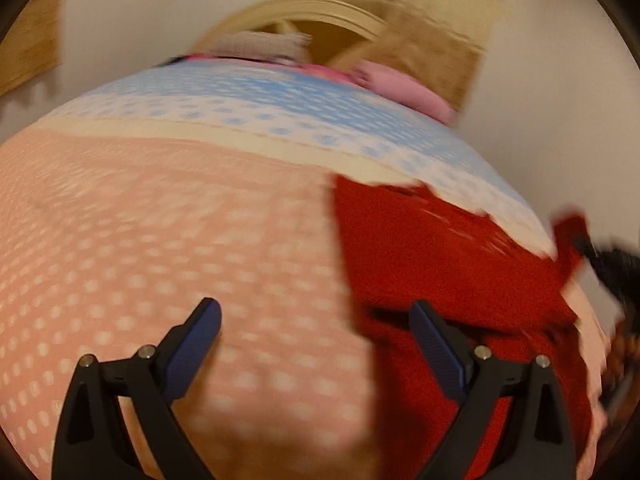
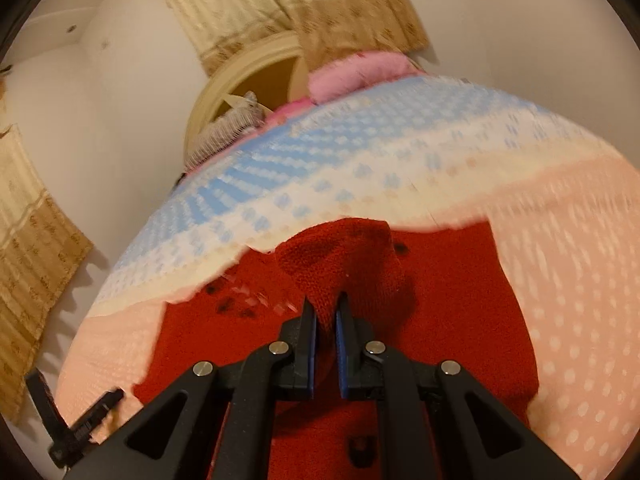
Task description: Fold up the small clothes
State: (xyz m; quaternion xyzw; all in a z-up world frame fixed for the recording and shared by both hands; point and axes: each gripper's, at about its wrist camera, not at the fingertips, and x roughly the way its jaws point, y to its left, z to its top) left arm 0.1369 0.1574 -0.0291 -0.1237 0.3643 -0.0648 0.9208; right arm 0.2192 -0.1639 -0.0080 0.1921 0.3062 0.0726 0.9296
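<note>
A small red knitted garment (image 2: 448, 320) lies spread on the pink dotted bedcover (image 2: 580, 300). My right gripper (image 2: 325, 305) is shut on a raised fold of it, with red fabric pinched between the blue pads and bulging up ahead of the fingertips. In the left wrist view the same red garment (image 1: 440, 264) lies to the right, one corner lifted by the blurred right gripper (image 1: 588, 248) at the far right edge. My left gripper (image 1: 314, 314) stands wide open just above the pink cover, with its right finger (image 1: 436, 344) over the garment's left edge and nothing between the jaws.
The bedcover turns blue and white (image 1: 280, 96) toward the far side. Pink soft items (image 2: 360, 70) and a grey knit piece (image 2: 232, 124) lie near the cream headboard (image 2: 248, 64). Beige curtains (image 2: 312, 4) hang on the white wall behind.
</note>
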